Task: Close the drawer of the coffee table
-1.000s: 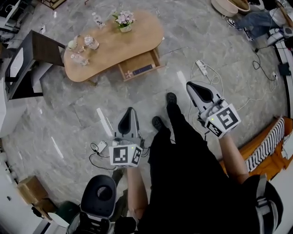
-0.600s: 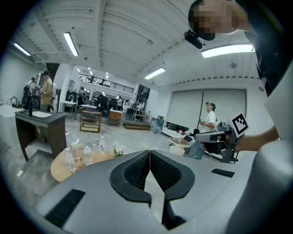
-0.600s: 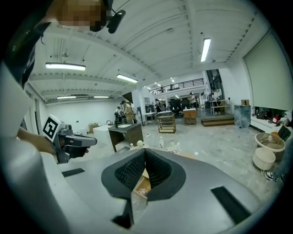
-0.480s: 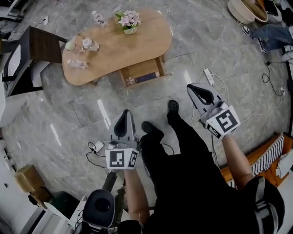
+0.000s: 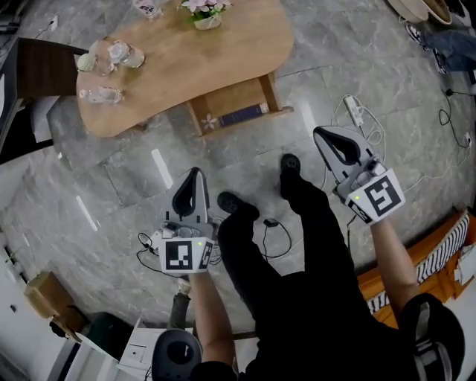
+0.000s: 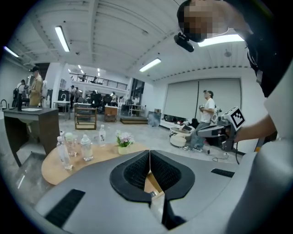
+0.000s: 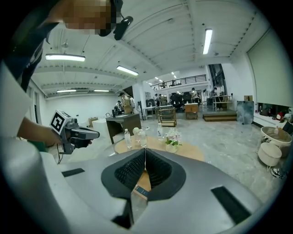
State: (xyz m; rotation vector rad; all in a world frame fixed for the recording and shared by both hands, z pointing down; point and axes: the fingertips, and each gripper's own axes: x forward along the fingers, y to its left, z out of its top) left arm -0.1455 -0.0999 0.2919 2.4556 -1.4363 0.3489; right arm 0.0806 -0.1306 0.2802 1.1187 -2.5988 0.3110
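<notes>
The oval wooden coffee table [image 5: 230,52] stands at the top of the head view. Its drawer [image 5: 232,111] is pulled out toward me, with a dark blue flat item [image 5: 244,114] and a small flower inside. My left gripper [image 5: 195,172] hangs shut and empty over the floor, short of the drawer and left of it. My right gripper [image 5: 320,132], shut and empty too, is off to the drawer's right. In the left gripper view the shut jaws [image 6: 149,153] point at the table [image 6: 91,157]. The right gripper [image 7: 144,151] also faces the table [image 7: 194,153].
Water bottles and glasses [image 5: 104,63] and a flower pot [image 5: 205,15] stand on the tabletop. A power strip with cables [image 5: 355,111] lies on the floor at right. A dark cabinet [image 5: 37,71] is at left. My shoes [image 5: 238,205] stand between the grippers.
I have stepped closer to the table, which now shows larger and higher in the head view. Both grippers have sunk lower and stayed shut.
</notes>
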